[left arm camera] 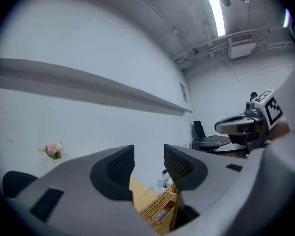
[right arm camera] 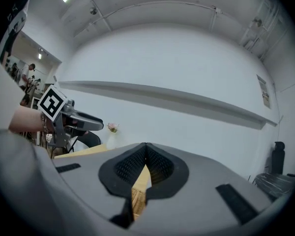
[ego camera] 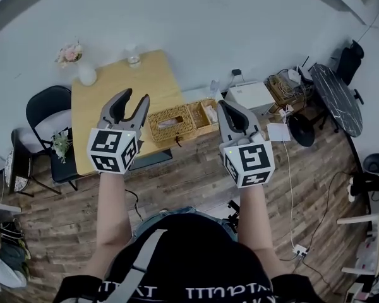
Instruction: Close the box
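Head view: both grippers are held up side by side above a wooden table point(ego camera: 107, 96), with the person's forearms reaching up from below.
Left gripper point(ego camera: 136, 96): released, its jaws standing apart with nothing between the pads. In the left gripper view only the distant tabletop and wickerwork show through the gap.
Right gripper point(ego camera: 223, 105): clenched, with nothing pinched. In the right gripper view the ribbed pads meet tip to tip.
Wicker box point(ego camera: 172, 124): lies at the table's near right corner, between the two grippers in the head view and well below them. Neither gripper touches it. Whether its lid is fully down cannot be made out.
Wicker basket point(ego camera: 202, 113): sits just beside the box on its right, at the same table edge.
White vase point(ego camera: 86, 74): holds pink flowers and stands at the table's far left corner.
Black chair point(ego camera: 47, 109): stands at the table's left side.
Floor point(ego camera: 189, 175): wood planks.
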The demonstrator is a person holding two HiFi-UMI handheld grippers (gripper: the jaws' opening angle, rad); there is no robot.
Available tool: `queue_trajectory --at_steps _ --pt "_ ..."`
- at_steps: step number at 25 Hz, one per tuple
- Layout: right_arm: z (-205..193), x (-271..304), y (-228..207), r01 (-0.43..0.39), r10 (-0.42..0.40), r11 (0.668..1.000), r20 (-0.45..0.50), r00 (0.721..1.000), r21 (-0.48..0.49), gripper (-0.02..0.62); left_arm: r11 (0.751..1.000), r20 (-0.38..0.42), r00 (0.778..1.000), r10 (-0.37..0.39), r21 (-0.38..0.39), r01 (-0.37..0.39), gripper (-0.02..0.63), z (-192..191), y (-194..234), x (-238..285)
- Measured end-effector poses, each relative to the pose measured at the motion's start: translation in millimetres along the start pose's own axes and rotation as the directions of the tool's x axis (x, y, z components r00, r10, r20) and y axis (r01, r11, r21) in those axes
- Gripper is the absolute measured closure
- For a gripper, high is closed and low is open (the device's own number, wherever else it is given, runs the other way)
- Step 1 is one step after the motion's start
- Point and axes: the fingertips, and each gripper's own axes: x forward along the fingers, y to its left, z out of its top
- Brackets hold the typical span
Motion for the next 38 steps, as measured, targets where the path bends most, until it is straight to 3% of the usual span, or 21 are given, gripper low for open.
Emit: queue_trajectory --at_steps 11,12,13,18,38 --pt "44.9 8.5 -10.3 0.026 -0.023 0.999 0.084 0.996 -0.03 0.58 0.995 0.152 0.988 -0.001 0.096 -0.014 0.453 59.4 4.5 -3.0" --pt "47.7 8.3 -10.3 0.03 -0.027 0.999 0.092 0.995 -0.031 0.58 0.995 0.162 0.987 0.013 0.099 -0.029 0.496 62.4 6.2 -4.6" --pt "50.2 8.0 -10.2 0.033 -0.03 0.999 0.1 0.995 -0.032 0.58 0.994 0.169 0.985 0.026 0.103 -0.044 0.59 64.5 7.8 -5.9" --pt "58.8 7.7 -10.7 0.045 -0.04 0.998 0.125 0.991 -0.039 0.58 0.986 0.168 0.984 0.052 0.148 -0.077 0.594 69.2 9.1 -5.9" --pt "63.6 1.8 -9.6 0.076 -0.067 0.995 0.116 0.991 -0.069 0.58 0.985 0.222 0.974 0.04 0.153 -0.075 0.594 81.6 1.1 -13.9"
